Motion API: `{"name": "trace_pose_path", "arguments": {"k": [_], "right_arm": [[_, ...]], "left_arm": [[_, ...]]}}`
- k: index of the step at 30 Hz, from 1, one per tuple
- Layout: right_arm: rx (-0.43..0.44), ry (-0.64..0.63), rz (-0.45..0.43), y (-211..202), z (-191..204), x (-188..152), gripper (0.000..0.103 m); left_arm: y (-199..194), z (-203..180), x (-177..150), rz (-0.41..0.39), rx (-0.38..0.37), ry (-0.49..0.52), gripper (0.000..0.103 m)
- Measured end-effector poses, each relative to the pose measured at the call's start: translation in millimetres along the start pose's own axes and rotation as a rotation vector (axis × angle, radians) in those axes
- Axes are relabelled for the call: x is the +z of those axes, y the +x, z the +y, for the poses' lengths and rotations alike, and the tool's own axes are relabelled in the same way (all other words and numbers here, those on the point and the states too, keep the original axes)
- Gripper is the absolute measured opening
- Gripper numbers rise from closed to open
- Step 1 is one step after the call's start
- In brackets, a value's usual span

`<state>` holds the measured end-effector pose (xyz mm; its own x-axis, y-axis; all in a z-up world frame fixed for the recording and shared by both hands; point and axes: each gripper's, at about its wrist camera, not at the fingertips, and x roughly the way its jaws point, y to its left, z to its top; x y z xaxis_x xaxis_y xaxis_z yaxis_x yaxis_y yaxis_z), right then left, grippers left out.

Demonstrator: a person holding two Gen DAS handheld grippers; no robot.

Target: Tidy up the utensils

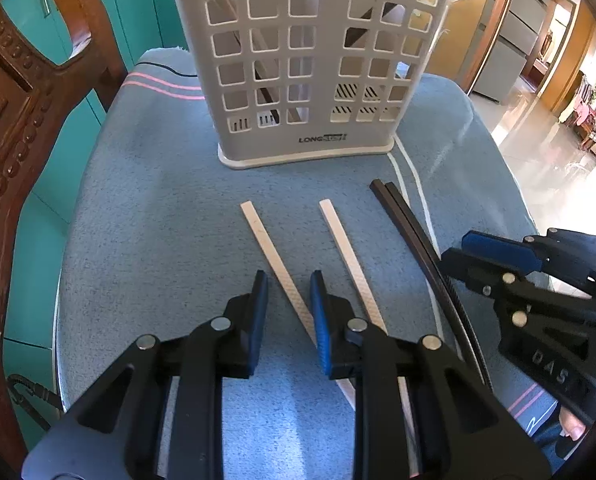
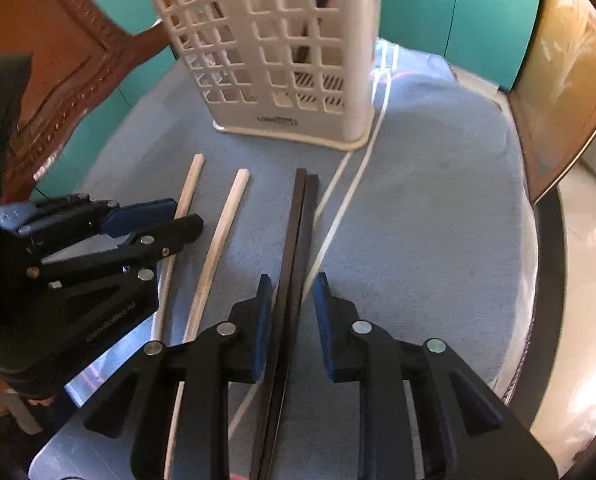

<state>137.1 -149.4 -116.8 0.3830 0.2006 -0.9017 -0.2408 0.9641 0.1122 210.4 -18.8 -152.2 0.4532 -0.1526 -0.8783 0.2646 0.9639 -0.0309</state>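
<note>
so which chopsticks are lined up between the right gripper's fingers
The black pair, lying touching side by side; the two white chopsticks lie apart, toward the left gripper.

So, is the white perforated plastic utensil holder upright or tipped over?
Upright. The white perforated plastic utensil holder stands on its flat base on the blue cloth, open end up.

left gripper (image 1: 288,280) | black frame | blue fingers (image 1: 320,312) | silver rivets
</note>
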Motion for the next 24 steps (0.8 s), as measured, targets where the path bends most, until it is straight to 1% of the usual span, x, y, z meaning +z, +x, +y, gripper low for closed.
{"name": "trace_pose_path", "arguments": {"k": [1, 4, 7, 9, 13, 15, 17, 18, 22, 24], "right_arm": [[-0.004, -0.008, -0.005, 0.2, 3.5, -0.2, 0.014], [0.058, 0.041, -0.006, -1.7, 0.9, 1.0, 0.012], [0.083, 0.073, -0.042, -12.3, -6.6, 4.9, 0.012], [0.116, 0.1, -0.046, -18.0, -14.9, 6.9, 0.012], [0.06, 0.121, -0.041, -17.5, -26.7, 3.1, 0.014], [0.063, 0.126, -0.029, -13.0, -27.5, 1.2, 0.014], [0.054, 0.106, -0.023, -8.2, -20.3, 2.5, 0.014], [0.04, 0.093, -0.023, -6.0, -17.1, 3.4, 0.014], [-0.083, 0.061, -0.044, 0.8, -3.4, 6.9, 0.014], [-0.099, 0.07, -0.035, 8.2, -1.5, 9.1, 0.014]], "left_arm": [[0.3, -0.1, 0.2, 0.001, -0.001, -0.002, 0.023], [0.7, -0.6, 1.2, 0.001, -0.003, -0.001, 0.023], [1.2, -1.2, 2.0, 0.0, -0.003, 0.008, 0.023], [1.6, -0.7, 2.6, -0.001, -0.004, 0.011, 0.023], [1.7, -0.1, 3.3, -0.001, -0.008, 0.012, 0.023], [1.7, 0.5, 3.7, 0.0, -0.01, 0.012, 0.023], [1.2, 1.9, 4.2, 0.0, -0.011, 0.011, 0.023], [0.8, 3.2, 4.7, 0.0, -0.01, 0.008, 0.023], [-5.7, 7.8, 6.0, -0.014, -0.015, -0.013, 0.024], [-7.8, 9.8, 7.3, -0.02, -0.011, -0.024, 0.027]]}}
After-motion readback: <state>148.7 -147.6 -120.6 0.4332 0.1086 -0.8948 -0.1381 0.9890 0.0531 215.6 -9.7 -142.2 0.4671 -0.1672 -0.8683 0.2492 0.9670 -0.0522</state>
